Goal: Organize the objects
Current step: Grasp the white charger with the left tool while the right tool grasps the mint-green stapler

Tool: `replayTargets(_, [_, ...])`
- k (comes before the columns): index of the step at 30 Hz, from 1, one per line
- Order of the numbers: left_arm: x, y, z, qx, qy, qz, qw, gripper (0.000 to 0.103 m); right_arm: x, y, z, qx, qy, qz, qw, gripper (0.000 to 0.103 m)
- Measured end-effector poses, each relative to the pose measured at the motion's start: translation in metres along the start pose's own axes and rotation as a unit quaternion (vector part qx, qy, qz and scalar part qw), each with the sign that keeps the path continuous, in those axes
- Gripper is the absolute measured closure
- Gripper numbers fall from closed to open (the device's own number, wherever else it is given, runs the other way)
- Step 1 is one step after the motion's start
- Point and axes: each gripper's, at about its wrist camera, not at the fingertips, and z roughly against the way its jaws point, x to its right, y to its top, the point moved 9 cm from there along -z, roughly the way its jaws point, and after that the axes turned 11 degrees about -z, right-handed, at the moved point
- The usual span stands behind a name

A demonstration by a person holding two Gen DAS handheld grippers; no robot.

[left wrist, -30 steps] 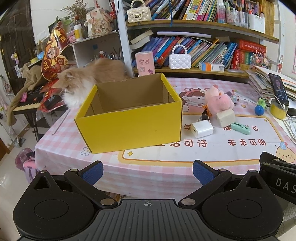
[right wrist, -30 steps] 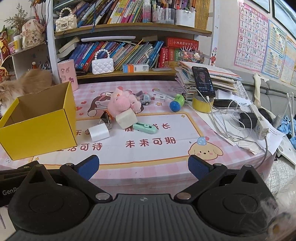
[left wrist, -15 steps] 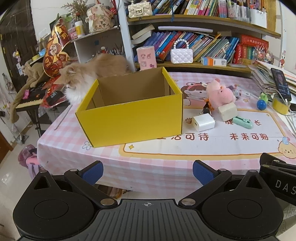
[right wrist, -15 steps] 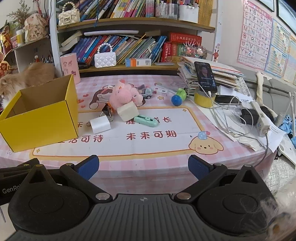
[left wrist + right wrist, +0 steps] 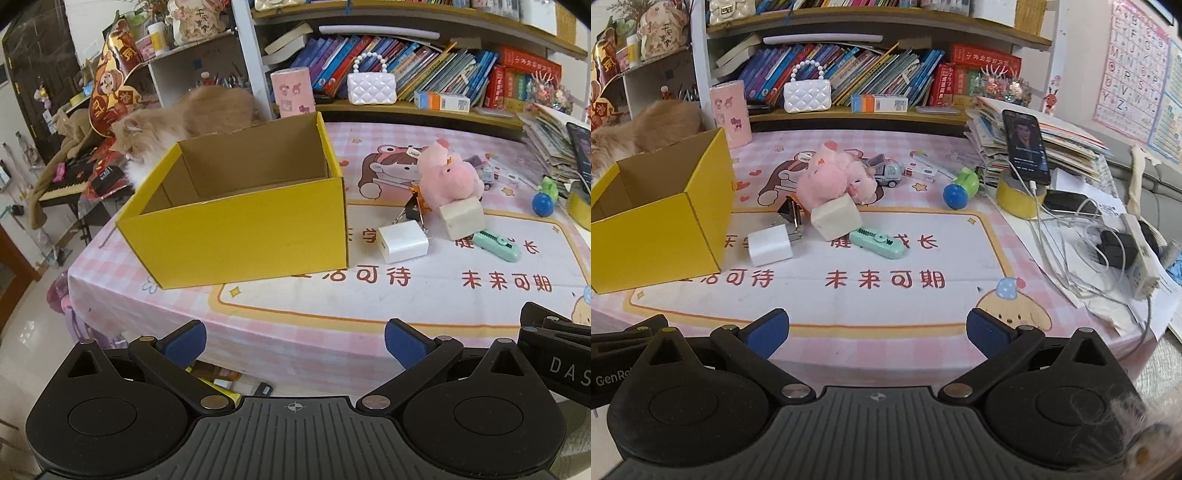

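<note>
An open, empty yellow cardboard box (image 5: 236, 229) (image 5: 661, 236) stands at the table's left. To its right lie a white charger (image 5: 402, 242) (image 5: 770, 247), a black binder clip (image 5: 790, 216), a cream block (image 5: 461, 218) (image 5: 836, 218), a pink plush pig (image 5: 448, 177) (image 5: 831, 181), a mint-green cutter (image 5: 496, 245) (image 5: 877, 243) and a blue and green toy (image 5: 960, 190). My left gripper (image 5: 293, 341) is open and empty off the table's front edge. My right gripper (image 5: 877, 328) is open and empty over the front edge.
An orange cat (image 5: 184, 118) sits behind the box. A pink cup (image 5: 731, 112), toy truck (image 5: 886, 173), phone (image 5: 1027, 146) on a yellow tape roll, cables and a paper stack (image 5: 1052, 147) crowd the back and right. Bookshelves stand behind.
Both grippers have drawn back and lifted slightly, then eased toward the table again. Nothing on the table has moved. The cat has shifted a little.
</note>
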Motion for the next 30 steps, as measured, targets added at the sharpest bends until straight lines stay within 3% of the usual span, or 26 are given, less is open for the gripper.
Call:
replayTargets(11, [0.022,0.017,-0.021,-0.026,0.007,0.012,0.9996,0.000,0.010,0.023,-0.040,-0.007,0.025,0.032,0.999,0.000])
replayTargets(18, [0.032,0.028,-0.037,-0.017,-0.023,0.037,0.9989,0.000,0.018,0.045,-0.058,0.037,0.070,0.021,0.997,0.000])
replayTargets(21, [0.035,0.029,-0.043,-0.018,-0.032,0.046,0.9983,0.000,0.016,0.049,-0.073,0.020,0.091,0.041,0.995,0.000])
replayTargets(24, [0.040,0.034,-0.046,-0.011,-0.046,0.049,0.9977,0.000,0.013,0.051,-0.097,0.013,0.084,0.079,0.993,0.000])
replayTargets(27, [0.045,0.038,-0.049,-0.009,-0.053,0.049,0.9974,0.000,0.007,0.050,-0.128,-0.009,0.092,0.113,0.989,0.014])
replayTargets(29, [0.048,0.040,-0.052,-0.015,-0.062,0.056,0.9964,0.000,0.002,0.049,-0.145,-0.021,0.105,0.135,0.985,0.037])
replayTargets(30, [0.049,0.041,-0.053,-0.017,-0.065,0.062,0.9958,0.000,0.000,0.050,-0.153,-0.025,0.110,0.141,0.984,0.040])
